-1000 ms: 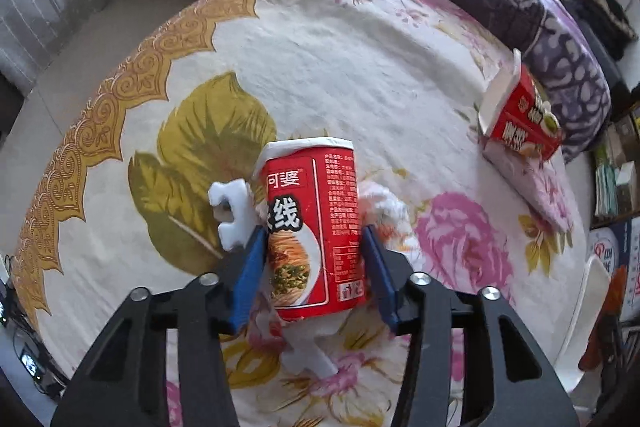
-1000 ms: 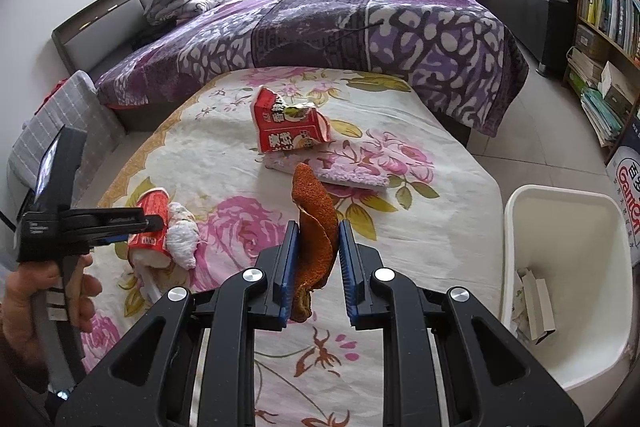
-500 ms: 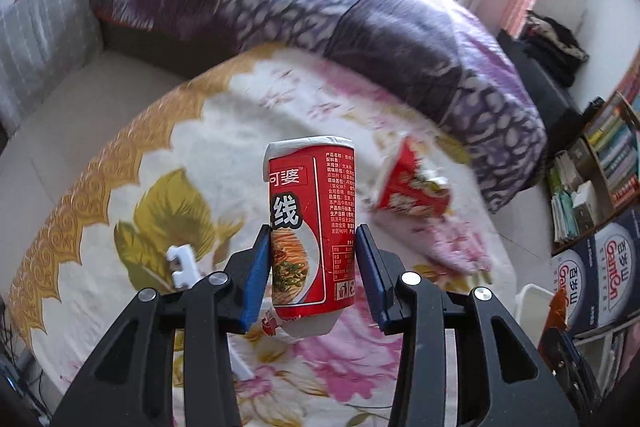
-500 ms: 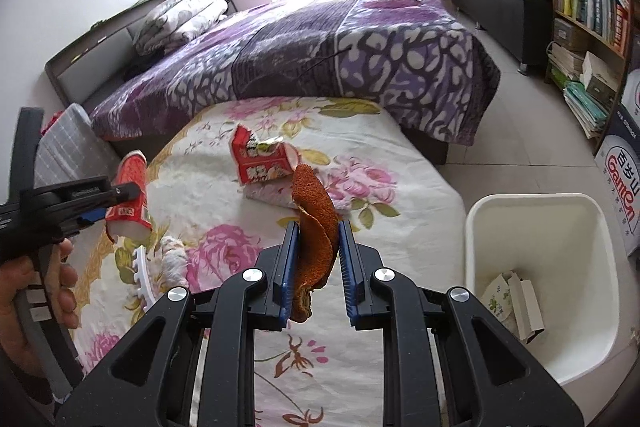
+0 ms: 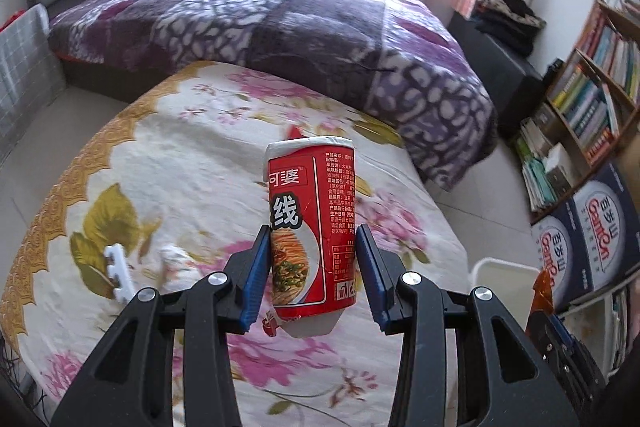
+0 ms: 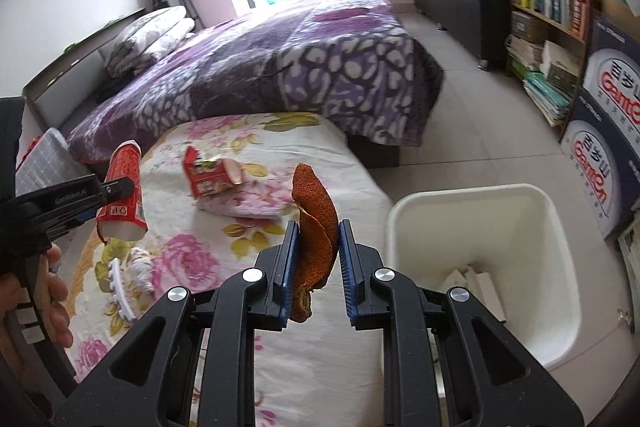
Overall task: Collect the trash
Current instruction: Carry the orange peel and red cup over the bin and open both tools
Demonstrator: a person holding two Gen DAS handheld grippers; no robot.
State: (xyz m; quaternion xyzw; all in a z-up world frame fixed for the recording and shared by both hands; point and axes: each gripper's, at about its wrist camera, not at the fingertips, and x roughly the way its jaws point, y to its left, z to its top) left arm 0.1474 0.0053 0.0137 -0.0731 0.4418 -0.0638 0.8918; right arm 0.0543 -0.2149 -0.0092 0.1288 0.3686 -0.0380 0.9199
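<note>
So right now my left jaws are clamped on the red noodle cup, blue pads squeezing its lower half, cup upright and lifted clear of the floral worktop. My right jaws are pinched tight on a curl of orange peel, which sticks up out of them. The left gripper and right gripper are both loaded, so the step is just hauling it all to the white bin, which sits on the floor just off the worktop's right edge with a bit of paper already inside.

Tips, as I'd judge it: peel goes first since it's nearest the bin, get right over the opening before letting go. The cup's thin, so don't squeeze harder, and keep it upright in case there's dregs. Left behind near the worktop's left edge: a white plastic strip and crumpled tissue, plus a red carton nearer the far edge.
</note>
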